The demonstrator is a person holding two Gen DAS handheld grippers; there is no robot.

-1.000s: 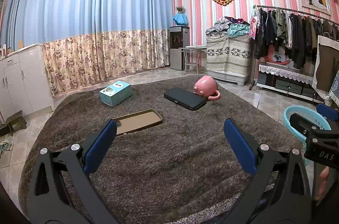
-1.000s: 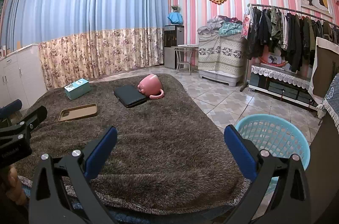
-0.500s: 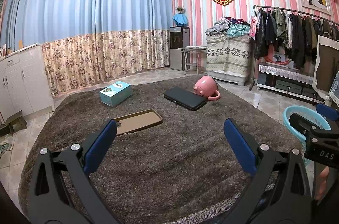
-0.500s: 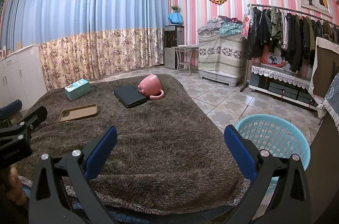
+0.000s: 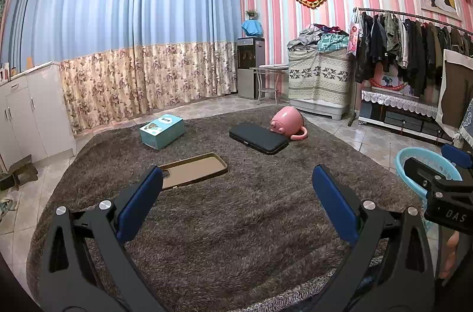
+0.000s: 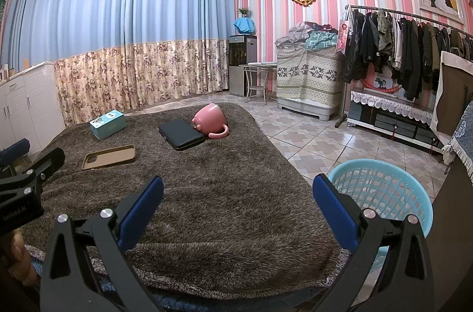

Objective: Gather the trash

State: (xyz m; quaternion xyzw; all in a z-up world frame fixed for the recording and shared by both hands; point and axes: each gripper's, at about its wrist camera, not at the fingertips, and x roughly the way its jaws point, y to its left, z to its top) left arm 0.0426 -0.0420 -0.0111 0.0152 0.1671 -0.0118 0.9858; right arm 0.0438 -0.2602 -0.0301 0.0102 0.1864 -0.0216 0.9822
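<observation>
Hovering above the near edge of a shaggy brown blanket (image 5: 236,223), the left gripper (image 5: 236,191) and right gripper (image 6: 238,195) both stand with blue-padded fingers (image 5: 139,202) spread wide, holding nothing. Four items lie ahead on the pile: a tan phone case (image 5: 192,170), nearest the left fingers and just beyond them, flat, its long axis running left to right with a slight slant; a teal carton (image 5: 162,130) farther back to the left; a black padded case (image 5: 258,137) farther off to the right; and a glossy pink mug (image 5: 288,123) tipped on its side, touching the black case's far end. The light-blue perforated plastic basket (image 6: 381,191) sits on the tiled floor off the blanket's right edge, close by the right fingers. Judged from this layout, the left gripper is better placed for the phone case, which is thin and low-rimmed and may need a shallow pinch across its short side, and the right for the drop into the basket. The deep pile could snag a fingertip.
</observation>
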